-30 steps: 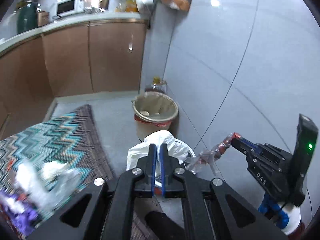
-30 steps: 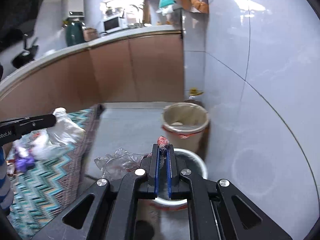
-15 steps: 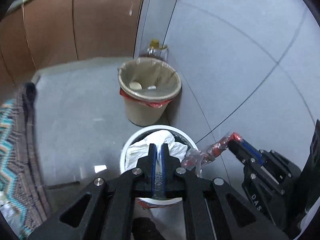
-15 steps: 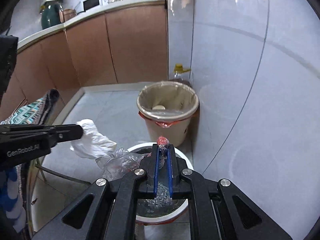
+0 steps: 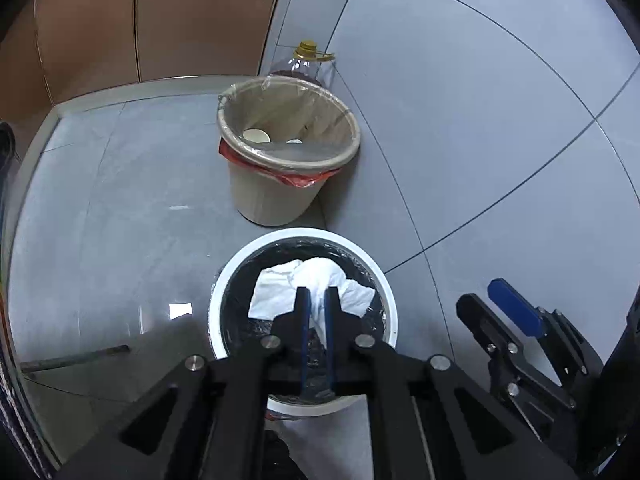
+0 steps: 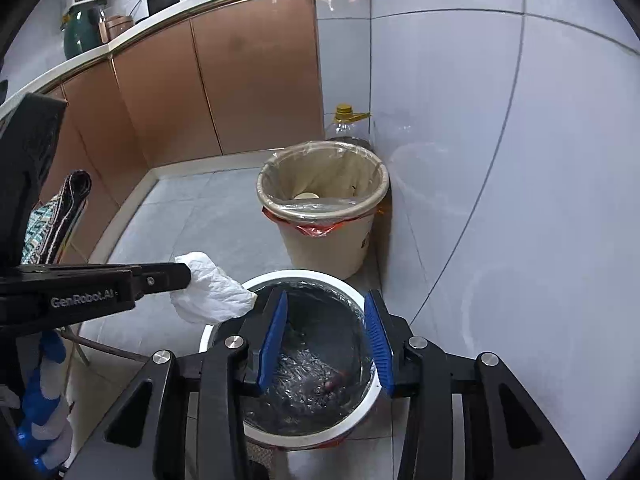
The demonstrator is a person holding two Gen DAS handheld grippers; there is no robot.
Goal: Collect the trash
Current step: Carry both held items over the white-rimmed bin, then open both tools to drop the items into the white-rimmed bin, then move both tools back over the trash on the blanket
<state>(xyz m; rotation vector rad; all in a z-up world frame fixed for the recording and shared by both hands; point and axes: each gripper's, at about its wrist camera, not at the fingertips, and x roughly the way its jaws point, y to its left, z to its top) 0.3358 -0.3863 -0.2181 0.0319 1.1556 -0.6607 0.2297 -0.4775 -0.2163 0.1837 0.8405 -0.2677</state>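
Note:
My left gripper [image 5: 315,295] is shut on a crumpled white tissue [image 5: 308,285] and holds it over the white-rimmed bin with a black liner [image 5: 224,280]. In the right wrist view the same tissue [image 6: 210,290] hangs from the left gripper's tip [image 6: 188,274] at the bin's left rim [image 6: 264,278]. My right gripper [image 6: 326,322] is open and empty above the bin. A clear plastic wrapper with a red bit [image 6: 316,380] lies inside the bin. The right gripper also shows at the lower right of the left wrist view [image 5: 486,300].
A beige bin with a clear liner [image 5: 288,160] stands behind the white bin against the tiled wall [image 5: 480,120]. A plastic bottle with a yellow cap [image 5: 306,62] sits in the corner. Brown cabinets [image 6: 200,80] run along the left. A zigzag rug [image 6: 52,216] lies at the left.
My right gripper has opened and dropped the clear wrapper into the white bin. Both grippers have moved closer over the bin, the left still holding the tissue.

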